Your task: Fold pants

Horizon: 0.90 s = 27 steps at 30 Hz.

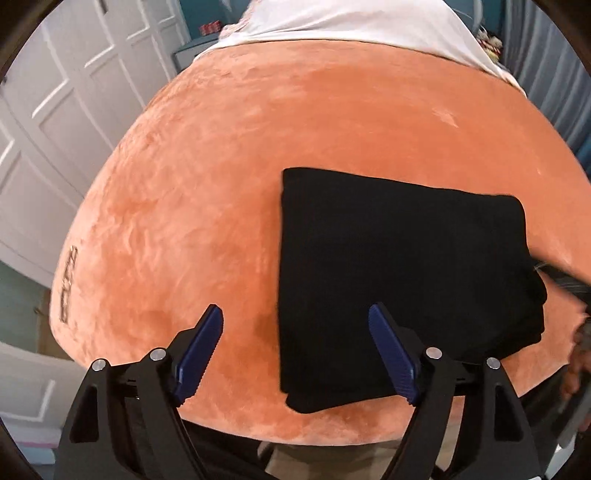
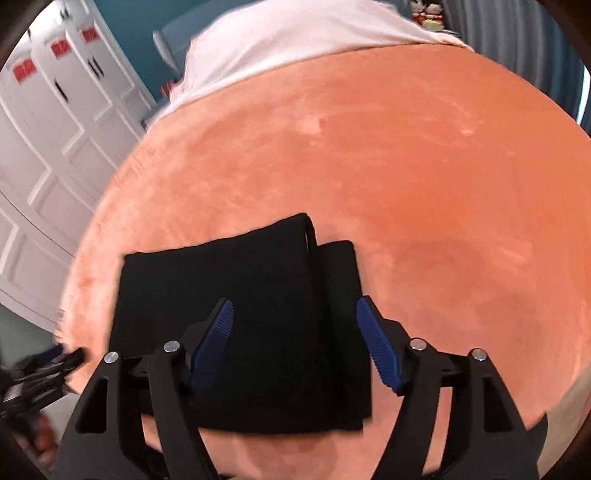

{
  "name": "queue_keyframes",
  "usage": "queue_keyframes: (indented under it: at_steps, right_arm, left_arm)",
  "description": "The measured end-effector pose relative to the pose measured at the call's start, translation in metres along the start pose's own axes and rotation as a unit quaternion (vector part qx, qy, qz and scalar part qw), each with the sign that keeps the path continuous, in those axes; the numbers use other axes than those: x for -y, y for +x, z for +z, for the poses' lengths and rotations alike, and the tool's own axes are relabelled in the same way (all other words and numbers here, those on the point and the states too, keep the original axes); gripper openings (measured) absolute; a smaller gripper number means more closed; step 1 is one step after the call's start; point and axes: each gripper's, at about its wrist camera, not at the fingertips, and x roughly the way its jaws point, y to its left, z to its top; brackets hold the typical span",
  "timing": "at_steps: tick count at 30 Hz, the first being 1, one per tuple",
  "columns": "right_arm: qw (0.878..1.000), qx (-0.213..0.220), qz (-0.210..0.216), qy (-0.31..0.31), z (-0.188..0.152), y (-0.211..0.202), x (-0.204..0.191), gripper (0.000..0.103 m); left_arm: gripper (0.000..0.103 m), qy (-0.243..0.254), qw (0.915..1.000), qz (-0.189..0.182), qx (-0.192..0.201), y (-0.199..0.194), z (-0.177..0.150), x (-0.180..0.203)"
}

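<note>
The black pants (image 1: pixel 399 266) lie folded into a compact rectangle on the orange plush bed cover (image 1: pixel 221 166). My left gripper (image 1: pixel 295 310) hangs open above the pants' left edge, its blue pads holding nothing. In the right wrist view the pants (image 2: pixel 240 277) show stacked layers, with a narrower layer along their right side. Over them hovers my right gripper (image 2: pixel 293 304), jaws apart, no cloth between the pads. The left gripper (image 2: pixel 55 358) appears blurred at the left edge of that view.
White bedding (image 1: pixel 351 22) covers the far end of the bed. White panelled wardrobe doors (image 1: pixel 55 129) stand close on the left. The bed's near edge (image 1: pixel 295 435) runs just below the pants. A hand (image 1: pixel 580 350) shows at the right.
</note>
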Motion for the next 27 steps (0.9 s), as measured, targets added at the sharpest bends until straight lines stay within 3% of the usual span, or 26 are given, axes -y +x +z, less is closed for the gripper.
queue_keyframes:
  at_steps: [2, 4, 6, 8, 10, 11, 14, 16, 19, 22, 24, 27]
  right_arm:
    - [1.000, -0.003, 0.006, 0.015, 0.000, 0.004, -0.009, 0.020]
    - [0.999, 0.035, 0.016, -0.004, -0.008, -0.034, -0.018, 0.015]
    - [0.998, 0.062, 0.028, 0.004, -0.018, -0.064, -0.013, 0.015]
    - [0.998, 0.051, 0.015, 0.013, -0.024, -0.060, 0.003, 0.020]
    - [1.000, -0.002, -0.023, -0.019, -0.037, -0.023, 0.020, 0.030]
    - [1.000, -0.002, -0.025, -0.017, -0.041, -0.020, 0.025, 0.031]
    - [0.997, 0.070, -0.013, 0.020, -0.030, -0.069, 0.011, 0.035]
    - [0.994, 0.109, 0.005, -0.008, -0.017, -0.094, -0.013, 0.033]
    - [0.990, 0.095, 0.056, -0.084, 0.006, -0.098, -0.064, 0.024]
    - [0.985, 0.070, 0.104, -0.123, 0.027, -0.081, -0.112, 0.022]
    - [0.981, 0.041, 0.120, -0.149, 0.041, -0.052, -0.140, 0.022]
    - [0.980, -0.015, 0.145, -0.138, 0.043, 0.002, -0.166, 0.020]
  left_arm:
    - [0.079, 0.013, 0.9999, -0.005, 0.001, -0.005, 0.000, 0.005]
    - [0.087, 0.024, 0.9996, -0.010, 0.005, -0.004, -0.002, 0.006]
    - [0.087, 0.032, 0.9994, -0.013, 0.003, 0.000, -0.003, 0.010]
    - [0.087, 0.039, 0.9990, -0.016, -0.012, 0.012, -0.004, 0.017]
    - [0.087, 0.035, 0.9988, -0.022, -0.027, 0.024, -0.005, 0.017]
    - [0.087, 0.029, 0.9985, -0.027, -0.038, 0.029, -0.006, 0.017]
    - [0.087, 0.016, 0.9980, -0.037, -0.048, 0.033, -0.008, 0.011]
    - [0.087, 0.007, 0.9979, -0.037, -0.052, 0.037, -0.009, 0.005]
    - [0.087, -0.003, 0.9972, -0.031, -0.068, 0.046, -0.011, -0.006]
    - [0.087, -0.021, 0.9964, -0.027, -0.078, 0.046, -0.020, -0.023]
    - [0.087, -0.030, 0.9952, -0.028, -0.088, 0.050, -0.028, -0.034]
    - [0.087, -0.046, 0.9917, -0.032, -0.116, 0.064, -0.044, -0.050]
